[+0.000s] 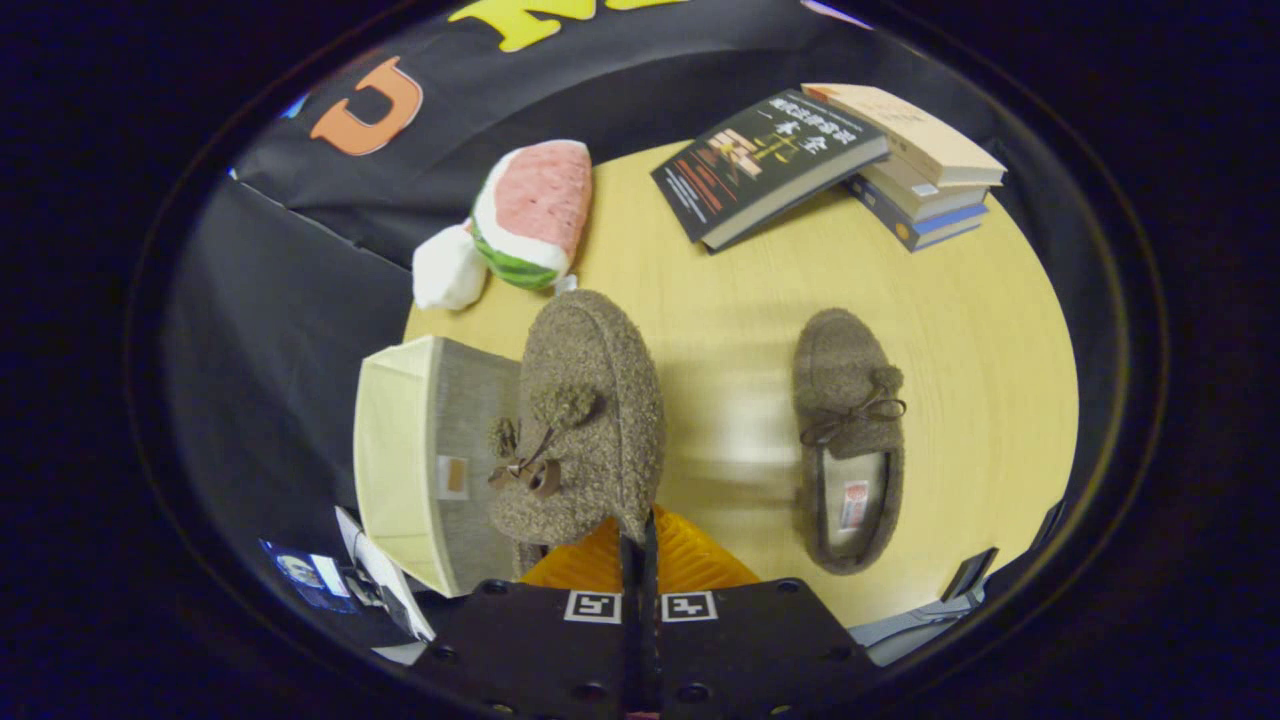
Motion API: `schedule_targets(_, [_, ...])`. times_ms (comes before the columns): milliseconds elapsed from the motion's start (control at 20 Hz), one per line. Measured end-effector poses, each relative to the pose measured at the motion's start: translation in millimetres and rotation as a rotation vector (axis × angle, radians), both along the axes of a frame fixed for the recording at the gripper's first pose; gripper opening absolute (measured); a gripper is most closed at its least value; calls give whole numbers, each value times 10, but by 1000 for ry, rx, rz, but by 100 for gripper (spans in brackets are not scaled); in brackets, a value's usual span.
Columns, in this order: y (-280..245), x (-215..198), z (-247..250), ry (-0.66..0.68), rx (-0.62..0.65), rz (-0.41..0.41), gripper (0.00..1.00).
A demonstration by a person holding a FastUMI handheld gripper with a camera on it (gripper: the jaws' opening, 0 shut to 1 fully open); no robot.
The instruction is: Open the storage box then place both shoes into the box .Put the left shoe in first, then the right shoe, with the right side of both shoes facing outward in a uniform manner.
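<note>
My gripper (640, 530) is shut on the heel rim of a brown fuzzy slipper (590, 390), with the orange fingers (695, 565) pressed close together. The slipper hangs lifted off the table and is turned on its side, toe pointing away, its bow and pompom facing left. Just left of it stands the storage box (425, 450), open, with a cream wall and a grey inside; the slipper overlaps its right edge. The second slipper (848, 440) lies flat on the table to the right of my fingers, toe away, opening up.
The round wooden table (960, 330) carries a watermelon plush (535, 210) with a white piece (447, 268) beyond the box. A dark book (765, 165) leans on a stack of books (925, 165) at the far right. Black cloth surrounds the table.
</note>
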State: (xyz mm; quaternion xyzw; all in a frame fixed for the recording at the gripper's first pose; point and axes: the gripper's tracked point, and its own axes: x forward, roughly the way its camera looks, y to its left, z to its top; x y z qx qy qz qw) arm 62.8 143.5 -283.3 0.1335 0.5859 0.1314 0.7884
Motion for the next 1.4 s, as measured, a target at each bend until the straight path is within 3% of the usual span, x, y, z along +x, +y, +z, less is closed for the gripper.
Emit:
schedule_targets(250, [661,-150,604,-51,39,87,0])
schedule_targets(500, [1515,-418,653,15,66,114,0])
schedule_targets(900, [2455,-281,-12,78,13,23,0])
schedule_targets(1400, [2804,20,-1175,196,-162,-26,0])
